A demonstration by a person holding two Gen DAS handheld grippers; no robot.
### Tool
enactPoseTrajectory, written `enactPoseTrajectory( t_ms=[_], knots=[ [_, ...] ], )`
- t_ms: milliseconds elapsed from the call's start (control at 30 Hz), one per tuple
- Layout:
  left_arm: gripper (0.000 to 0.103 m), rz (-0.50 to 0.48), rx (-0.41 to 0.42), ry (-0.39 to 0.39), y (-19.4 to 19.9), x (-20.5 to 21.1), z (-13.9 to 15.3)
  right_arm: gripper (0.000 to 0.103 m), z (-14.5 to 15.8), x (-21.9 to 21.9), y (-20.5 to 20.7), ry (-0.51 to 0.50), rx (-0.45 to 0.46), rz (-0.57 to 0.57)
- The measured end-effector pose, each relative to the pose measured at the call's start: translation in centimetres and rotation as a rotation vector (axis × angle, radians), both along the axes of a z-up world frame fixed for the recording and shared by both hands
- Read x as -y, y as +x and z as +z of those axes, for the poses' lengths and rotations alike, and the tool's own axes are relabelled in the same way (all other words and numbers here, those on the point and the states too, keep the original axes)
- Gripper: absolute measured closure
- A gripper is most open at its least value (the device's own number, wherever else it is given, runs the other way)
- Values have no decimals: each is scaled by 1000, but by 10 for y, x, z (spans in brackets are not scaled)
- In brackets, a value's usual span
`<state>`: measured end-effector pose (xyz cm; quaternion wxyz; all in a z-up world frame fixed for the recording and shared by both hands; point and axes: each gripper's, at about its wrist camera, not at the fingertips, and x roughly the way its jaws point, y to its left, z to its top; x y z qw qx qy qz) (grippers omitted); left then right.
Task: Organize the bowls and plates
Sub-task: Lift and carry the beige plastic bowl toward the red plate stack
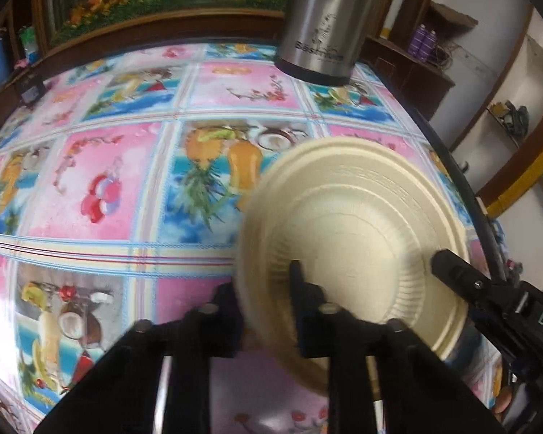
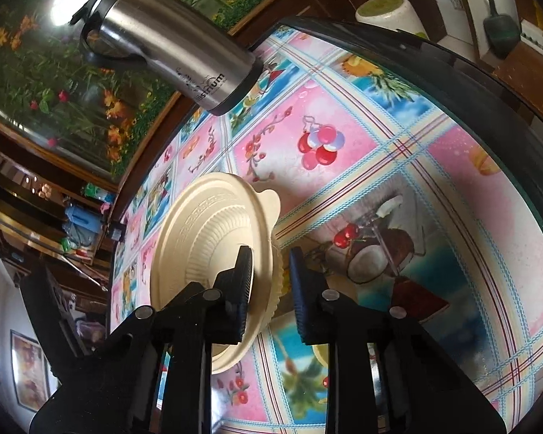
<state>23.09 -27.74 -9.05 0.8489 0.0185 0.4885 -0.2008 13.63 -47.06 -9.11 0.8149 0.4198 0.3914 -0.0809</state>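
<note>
Left wrist view: left claw [image 1: 268, 289] pinches the cream round paper plate's [image 1: 362, 224] rim, and right claw [image 2: 271, 282] pinches it too. Lift slowly, keeping it level.

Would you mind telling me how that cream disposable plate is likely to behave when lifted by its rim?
The cream disposable plate looks thin and moulded, so probably very light. Its ribbed wall may stiffen it, yet a rim grip could flex it. The left claw pinches one edge and the right claw the other, so pulling apart might crack it.
</note>
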Motion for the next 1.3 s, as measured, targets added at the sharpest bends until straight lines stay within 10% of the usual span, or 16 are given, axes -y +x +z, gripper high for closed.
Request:
enactPoseTrajectory(
  t_ms=[400,1300],
  knots=[
    [86,16,-31,-4,-9,-28,3,93,2,-26,5,-49,0,81],
    [86,222,211,37,-107,-199,67,92,46,-184,-21,41,177,306]
  ],
)
